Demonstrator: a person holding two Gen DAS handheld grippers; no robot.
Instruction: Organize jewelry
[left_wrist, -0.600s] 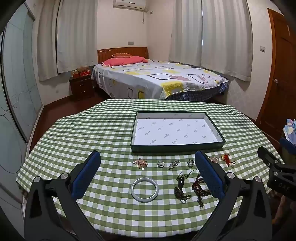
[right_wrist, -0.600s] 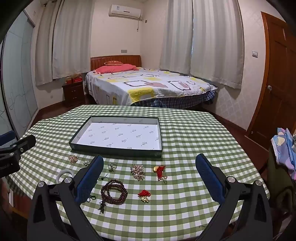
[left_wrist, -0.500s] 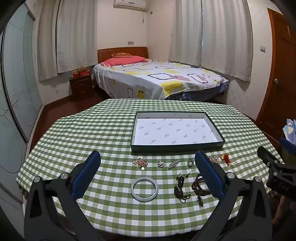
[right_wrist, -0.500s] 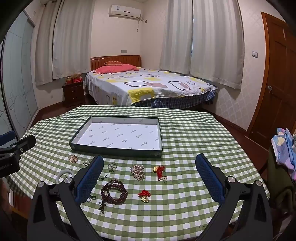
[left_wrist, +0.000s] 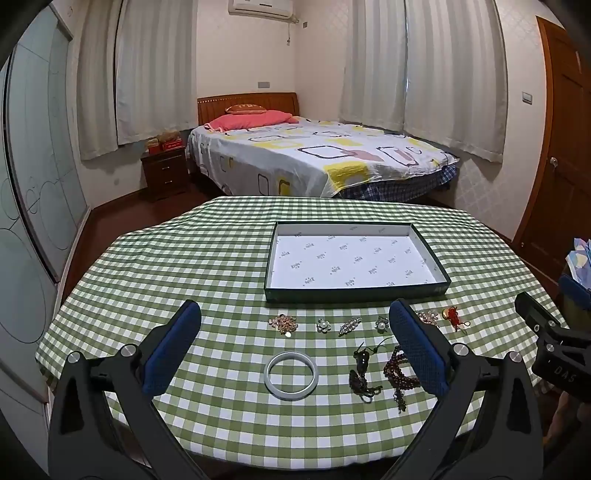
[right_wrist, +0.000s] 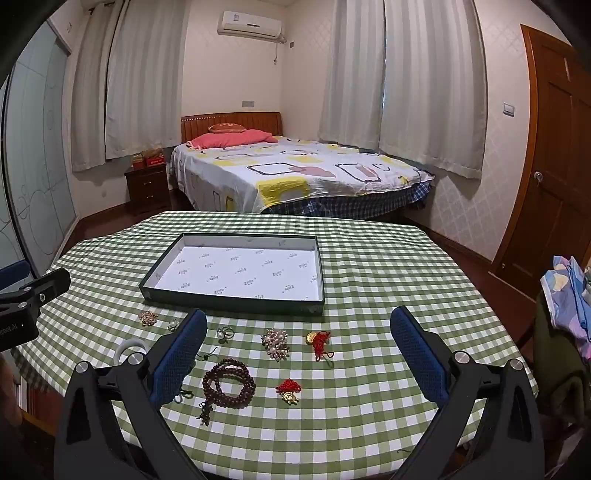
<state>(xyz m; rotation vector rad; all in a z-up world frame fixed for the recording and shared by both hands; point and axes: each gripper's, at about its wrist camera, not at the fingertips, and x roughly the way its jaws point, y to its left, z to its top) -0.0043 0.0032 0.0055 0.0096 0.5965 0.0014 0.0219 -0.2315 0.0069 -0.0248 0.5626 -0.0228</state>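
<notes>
Bangle (left_wrist: 291, 375) on table between spread pads of left hand-held gripper (left_wrist: 295, 354).

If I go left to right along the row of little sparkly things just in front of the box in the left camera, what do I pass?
Gold bead cluster → pearl flower → long sparkly brooch → small pearl ring. The blue finger pad covers what comes next, so its place is unclear; last is the red knot charm.

Twin wrist views, angled down, sharing tray (left_wrist: 356, 295) (right_wrist: 232, 305)
</notes>
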